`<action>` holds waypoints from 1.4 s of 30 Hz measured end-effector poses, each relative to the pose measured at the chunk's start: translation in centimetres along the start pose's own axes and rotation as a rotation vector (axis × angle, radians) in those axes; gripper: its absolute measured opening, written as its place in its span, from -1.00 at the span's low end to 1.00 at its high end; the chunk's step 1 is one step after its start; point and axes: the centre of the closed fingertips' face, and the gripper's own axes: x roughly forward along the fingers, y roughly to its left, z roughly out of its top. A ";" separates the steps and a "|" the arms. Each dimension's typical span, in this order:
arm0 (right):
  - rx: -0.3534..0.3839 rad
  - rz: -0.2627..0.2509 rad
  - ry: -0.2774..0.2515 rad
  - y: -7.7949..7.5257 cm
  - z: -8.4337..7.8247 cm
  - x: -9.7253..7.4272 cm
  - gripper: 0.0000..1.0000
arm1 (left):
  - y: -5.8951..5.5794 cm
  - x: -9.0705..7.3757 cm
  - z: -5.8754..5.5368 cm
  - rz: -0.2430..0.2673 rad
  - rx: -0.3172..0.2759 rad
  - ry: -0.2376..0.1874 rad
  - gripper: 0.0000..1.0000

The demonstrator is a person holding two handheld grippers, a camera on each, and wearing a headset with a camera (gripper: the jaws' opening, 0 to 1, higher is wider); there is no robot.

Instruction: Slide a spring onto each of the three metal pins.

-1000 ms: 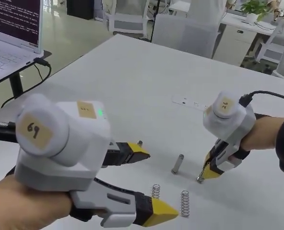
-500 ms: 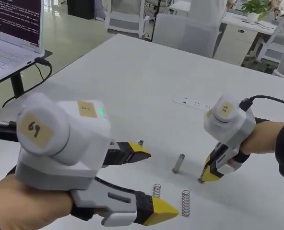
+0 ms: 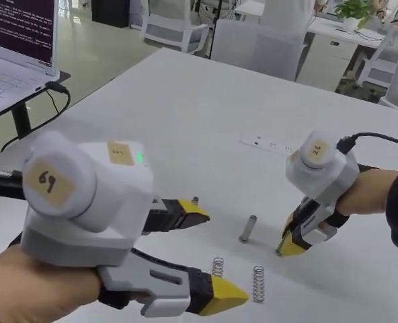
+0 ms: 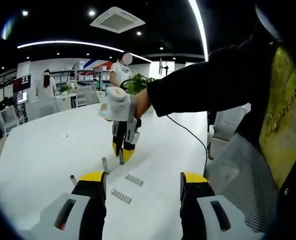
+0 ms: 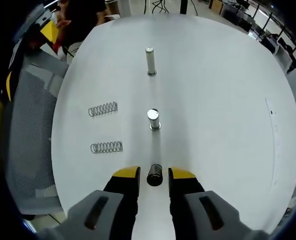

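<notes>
The left tool (image 3: 212,254) hangs low over the table (image 3: 206,114), its yellow-tipped jaws spread wide with nothing between them. Just past its upper jaw, left of the middle pin (image 3: 248,229), the left pin (image 3: 195,200) stands upright and bare. Two springs lie flat on the person's side of the middle pin: the first spring (image 3: 217,266) to its left, the second spring (image 3: 258,282) almost straight in front of it. The middle pin is upright and bare as well. To its right the right tool (image 3: 294,243) points steeply down, and the right gripper view shows a third spring (image 5: 154,175) end-on between its tips. The jaws are drawn narrow around it with a sliver of gap on each side, so I cannot tell whether they pinch it or merely straddle it. The third pin is hidden beneath, so I judge this to be the first threading, with two to go. To do it well, I'd hold the spring plumb over its pin, lower it straight until it bottoms out, and squeeze lightly so the coils don't flatten. Then I'd part the jaws only a little, clear of the middle pin.
</notes>
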 end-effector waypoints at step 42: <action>-0.029 -0.174 -0.306 6.3 2.3 -10.3 -0.45 | 1.2 1.8 -3.1 0.011 0.041 0.143 -0.01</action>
